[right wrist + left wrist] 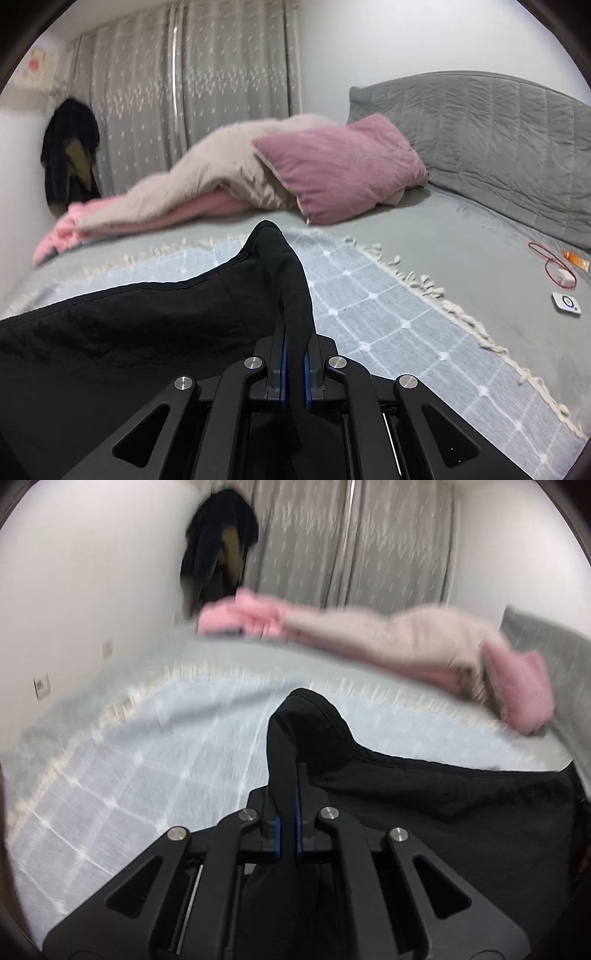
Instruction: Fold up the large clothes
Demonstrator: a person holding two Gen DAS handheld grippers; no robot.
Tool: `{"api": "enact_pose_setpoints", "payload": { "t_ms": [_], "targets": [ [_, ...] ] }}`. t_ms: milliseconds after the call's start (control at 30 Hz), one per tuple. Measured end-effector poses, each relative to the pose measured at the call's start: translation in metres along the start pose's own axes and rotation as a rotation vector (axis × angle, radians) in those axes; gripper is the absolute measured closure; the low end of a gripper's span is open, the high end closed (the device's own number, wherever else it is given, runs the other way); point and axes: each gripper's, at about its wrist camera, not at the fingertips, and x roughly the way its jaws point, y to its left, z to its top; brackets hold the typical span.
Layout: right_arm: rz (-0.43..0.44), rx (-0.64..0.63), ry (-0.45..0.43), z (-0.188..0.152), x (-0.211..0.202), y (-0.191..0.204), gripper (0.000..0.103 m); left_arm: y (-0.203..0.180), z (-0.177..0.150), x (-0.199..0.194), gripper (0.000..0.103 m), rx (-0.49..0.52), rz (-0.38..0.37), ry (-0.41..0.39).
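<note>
While both tools grip cloth, the scene reads as follows:

Surface: a bed [480, 236] with a grey sheet; over it lies a pale blue checked throw [369, 306] with a cream fringe.
Room: white walls and closed grey patterned curtains [184, 92] behind the bed; a grey quilted headboard [498, 140] stands at the right in the right wrist view.
Hanging clothes: a dark bundle [70, 147] hangs on the wall left of the curtains.
Left tool [288, 768]: jaws narrow, pressed together on a raised fold of the black garment [424, 794], pointing slightly down over the throw.
Right tool [293, 314]: jaws narrow, also clamped on a peak of the same garment, pointing slightly down.
Task's thing: the black garment is stretched between the two tools, lifted at each grip, its edge sagging between them above the throw.
Bedding count: one pink pillow [343, 166], one beige blanket [207, 170] lying on one pink blanket [59, 232], all along the far side of the bed.
Small things count: one red cord [554, 262], one orange item [576, 260] and one small white device [566, 302] on the sheet near the headboard.
Sharpness: the left wrist view is blurred.
</note>
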Motion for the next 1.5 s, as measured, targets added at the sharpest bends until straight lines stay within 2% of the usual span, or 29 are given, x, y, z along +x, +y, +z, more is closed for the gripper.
{"api": "enact_pose_setpoints", "payload": {
  "t_ms": [67,133,200,300,333,367,467,533,567,600,633,667,700,733,800,867,933,1033,1100,1133,1167,1233,1300,1333,1367,1433,1500],
  "targets": [
    [-0.001,-0.007,0.075,-0.009,0.026,0.003,0.097,0.011,-0.014,0.041,0.095,-0.058,0.005,0.137],
    [0.021,0.049,0.169,-0.016,0.050,-0.007,0.097,0.024,-0.019,0.067,0.094,-0.133,-0.003,0.253],
    [0.059,0.128,0.223,-0.018,0.062,-0.022,0.094,0.034,-0.017,0.073,0.091,-0.189,-0.014,0.277],
    [0.127,0.280,0.271,-0.021,0.069,-0.053,0.084,0.049,-0.014,0.071,0.075,-0.252,0.017,0.287],
    [0.152,0.334,0.271,-0.022,0.066,-0.064,0.076,0.053,-0.013,0.066,0.066,-0.268,0.032,0.283],
    [0.162,0.363,0.266,-0.023,0.063,-0.071,0.069,0.055,-0.011,0.059,0.064,-0.274,0.050,0.272],
    [0.185,0.402,0.230,-0.017,0.043,-0.082,0.062,0.051,-0.004,0.030,0.064,-0.232,0.079,0.208],
    [0.164,0.338,0.196,-0.007,0.023,-0.072,0.061,0.040,0.003,0.016,0.061,-0.181,0.090,0.176],
    [0.162,0.307,0.184,-0.003,0.016,-0.064,0.060,0.028,0.006,0.004,0.054,-0.146,0.087,0.153],
    [0.172,0.250,0.172,0.000,0.003,-0.045,0.058,0.015,0.006,-0.007,0.049,-0.119,0.075,0.131],
    [0.189,0.198,0.172,0.000,-0.004,-0.025,0.055,0.006,0.008,-0.013,0.039,-0.103,0.058,0.119],
    [0.211,0.130,0.180,-0.001,-0.010,-0.001,0.052,-0.011,0.006,-0.022,0.034,-0.079,0.017,0.102],
    [0.238,0.055,0.193,-0.005,-0.018,0.026,0.051,-0.024,0.003,-0.027,0.032,-0.065,-0.016,0.097],
    [0.264,0.004,0.203,-0.009,-0.023,0.047,0.050,-0.043,-0.005,-0.031,0.030,-0.033,-0.069,0.116],
    [0.357,-0.115,0.227,-0.026,-0.037,0.102,0.049,-0.072,-0.023,-0.027,0.029,0.039,-0.124,0.179],
    [0.409,-0.187,0.251,-0.044,-0.041,0.133,0.049,-0.080,-0.041,-0.019,0.029,0.068,-0.107,0.194],
    [0.385,-0.269,0.289,-0.061,-0.036,0.145,0.049,-0.063,-0.056,-0.005,0.030,0.068,-0.039,0.243],
    [0.327,-0.228,0.303,-0.064,-0.020,0.108,0.049,-0.018,-0.052,-0.001,0.044,-0.021,-0.049,0.248],
    [0.228,-0.102,0.326,-0.059,-0.004,0.048,0.049,0.006,-0.045,-0.001,0.044,-0.020,0.026,0.255],
    [0.215,-0.048,0.323,-0.059,-0.002,0.022,0.051,0.019,-0.043,-0.001,0.040,-0.018,0.092,0.266],
    [0.182,0.010,0.314,-0.060,-0.001,-0.008,0.051,0.037,-0.043,0.000,0.031,-0.052,0.160,0.291],
    [0.138,0.038,0.316,-0.060,-0.007,-0.033,0.052,0.071,-0.044,-0.011,0.030,-0.172,0.153,0.298],
    [-0.003,0.026,0.294,-0.055,-0.026,-0.044,0.049,0.084,-0.045,-0.032,0.030,-0.216,0.163,0.276],
    [-0.039,0.029,0.280,-0.053,-0.035,-0.047,0.048,0.082,-0.048,-0.041,0.030,-0.218,0.154,0.268],
    [-0.034,0.049,0.267,-0.049,-0.046,-0.049,0.044,0.079,-0.050,-0.053,0.030,-0.215,0.140,0.264],
    [0.031,0.116,0.252,-0.045,-0.066,-0.052,0.038,0.067,-0.056,-0.074,0.028,-0.212,0.123,0.268],
    [0.076,0.158,0.240,-0.043,-0.086,-0.049,0.032,0.051,-0.058,-0.090,0.020,-0.204,0.082,0.284]
  ]
}}
